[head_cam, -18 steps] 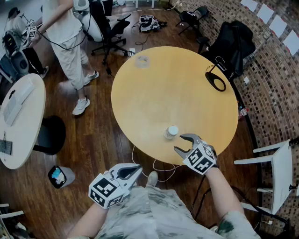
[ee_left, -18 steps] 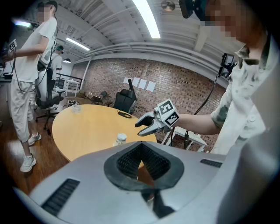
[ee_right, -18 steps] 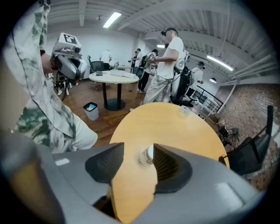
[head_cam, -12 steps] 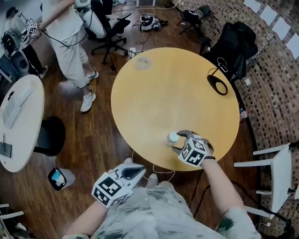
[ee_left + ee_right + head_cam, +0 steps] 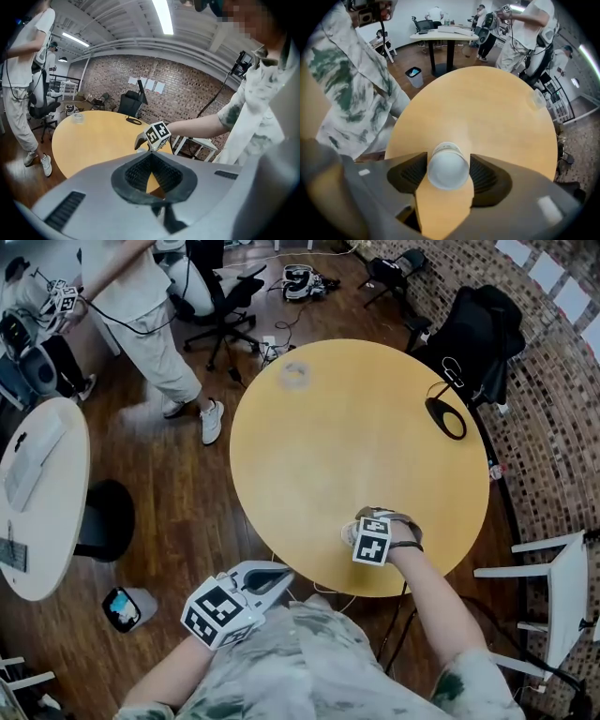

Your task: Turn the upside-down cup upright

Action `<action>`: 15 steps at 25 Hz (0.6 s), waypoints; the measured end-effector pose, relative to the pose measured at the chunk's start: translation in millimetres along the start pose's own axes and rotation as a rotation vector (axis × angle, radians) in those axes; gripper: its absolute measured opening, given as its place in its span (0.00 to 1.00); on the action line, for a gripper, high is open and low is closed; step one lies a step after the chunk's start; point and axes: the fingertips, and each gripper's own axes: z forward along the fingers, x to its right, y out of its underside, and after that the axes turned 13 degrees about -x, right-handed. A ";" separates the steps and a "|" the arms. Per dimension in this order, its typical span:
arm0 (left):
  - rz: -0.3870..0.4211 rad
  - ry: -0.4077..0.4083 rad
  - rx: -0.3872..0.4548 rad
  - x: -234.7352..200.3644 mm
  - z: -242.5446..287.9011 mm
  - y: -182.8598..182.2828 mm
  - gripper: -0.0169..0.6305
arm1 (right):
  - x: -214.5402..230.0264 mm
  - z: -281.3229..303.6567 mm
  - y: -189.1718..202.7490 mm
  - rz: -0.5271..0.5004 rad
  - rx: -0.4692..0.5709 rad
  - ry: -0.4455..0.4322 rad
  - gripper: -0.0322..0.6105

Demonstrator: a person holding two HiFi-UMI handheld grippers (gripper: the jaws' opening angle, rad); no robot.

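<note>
Round and yellow, the table (image 5: 356, 446) fills the middle of a brick-walled room with a wood floor. The cup (image 5: 447, 171) stands close to the table's near edge with its flat bottom up and its mouth down, so it is not upright. The right gripper (image 5: 448, 161) comes at it from above. Its pads (image 5: 485, 176) sit against the cup's two sides, pinching it as far as that view shows (whether the mouth rests on the table or just off it, I cannot tell). The left gripper (image 5: 150, 157) hangs off the table beside the person's body, its jaws closed tip to tip on nothing.

The cup looks light and thin, so I judge that too hard a squeeze could dent it and too weak a one could let it slip out mid-turn. So near the table's edge, a dropped cup could roll to the floor. Toward the table's middle the top lies bare. A clear cup (image 5: 295, 374) at the table's far edge and a black ring (image 5: 448, 418) at its right side are both well apart, leaving room to swing the wrist inward.
</note>
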 end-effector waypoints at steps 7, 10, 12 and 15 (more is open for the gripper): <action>0.006 0.013 -0.023 -12.0 6.2 -3.8 0.04 | 4.4 -9.8 3.6 0.120 0.144 0.007 0.47; 0.019 0.015 -0.030 -8.4 10.8 -7.8 0.04 | 6.2 -17.0 9.1 0.228 0.279 0.042 0.47; 0.031 0.020 -0.037 -4.8 15.2 -10.5 0.04 | 4.2 -16.3 17.2 0.291 0.357 0.063 0.47; 0.034 0.030 -0.046 0.2 20.7 -15.2 0.04 | 1.5 -16.3 32.9 0.368 0.445 0.084 0.47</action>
